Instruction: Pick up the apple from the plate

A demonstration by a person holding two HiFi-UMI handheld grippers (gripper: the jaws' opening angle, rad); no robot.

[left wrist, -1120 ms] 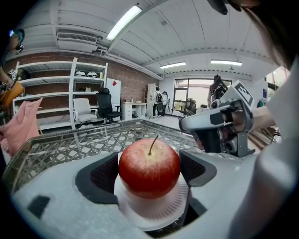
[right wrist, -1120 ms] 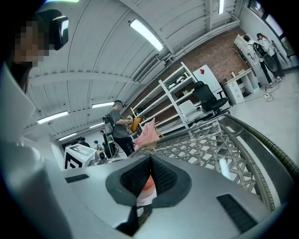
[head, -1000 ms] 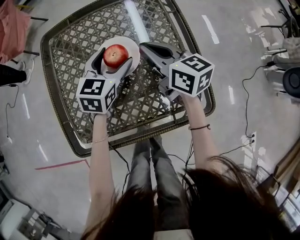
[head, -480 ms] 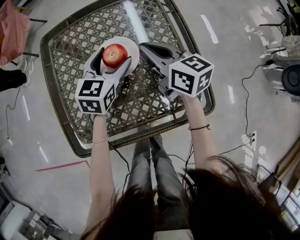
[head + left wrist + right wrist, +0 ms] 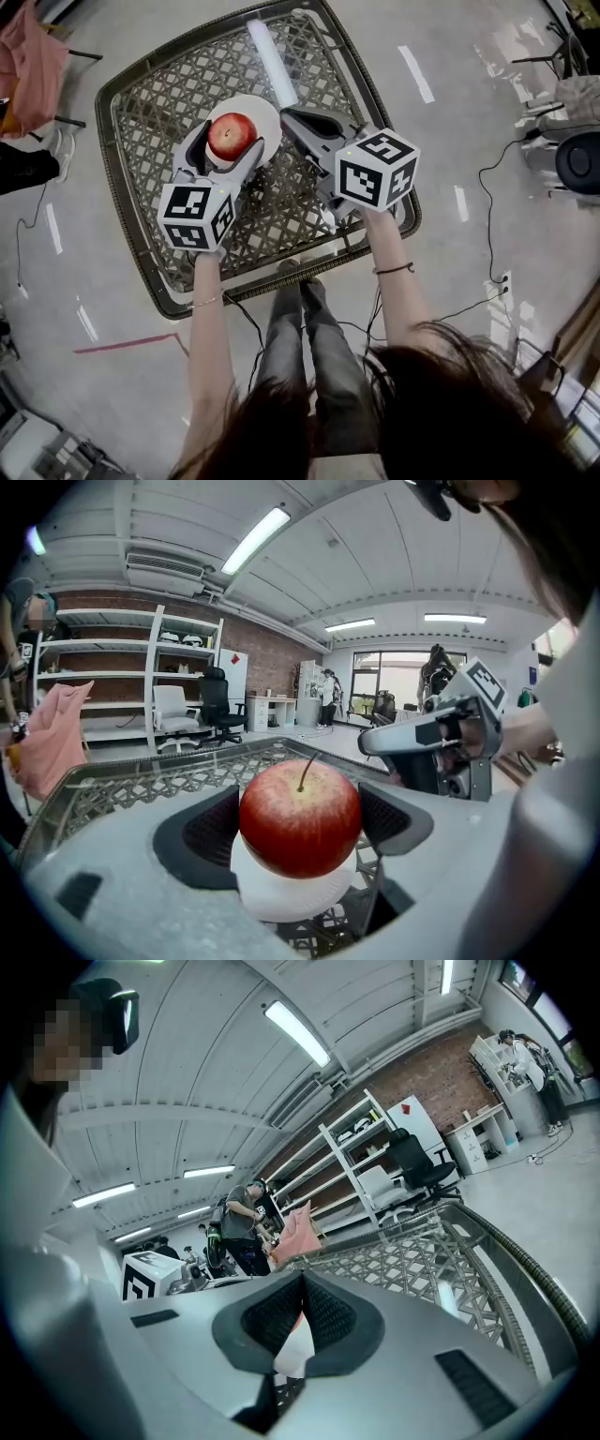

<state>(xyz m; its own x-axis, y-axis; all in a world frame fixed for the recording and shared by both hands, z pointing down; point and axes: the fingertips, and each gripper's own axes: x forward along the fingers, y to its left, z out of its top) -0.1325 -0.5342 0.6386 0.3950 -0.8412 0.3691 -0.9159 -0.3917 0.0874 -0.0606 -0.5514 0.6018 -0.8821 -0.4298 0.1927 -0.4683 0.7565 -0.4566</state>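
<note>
The apple (image 5: 300, 817) hides most of the plate (image 5: 281, 897); in the head view the left gripper (image 5: 230, 139) covers its 7 o'clock rim.

Right gripper (image 5: 289, 116) just beside apple (image 5: 232, 137)

A red apple (image 5: 300, 817) sits clamped between the dark pads of the left hand-held gripper (image 5: 300, 825), a white plate (image 5: 291, 900) just below it on the lattice tabletop (image 5: 141, 785); the right hand-held gripper (image 5: 403, 739) hovers to its right.
</note>
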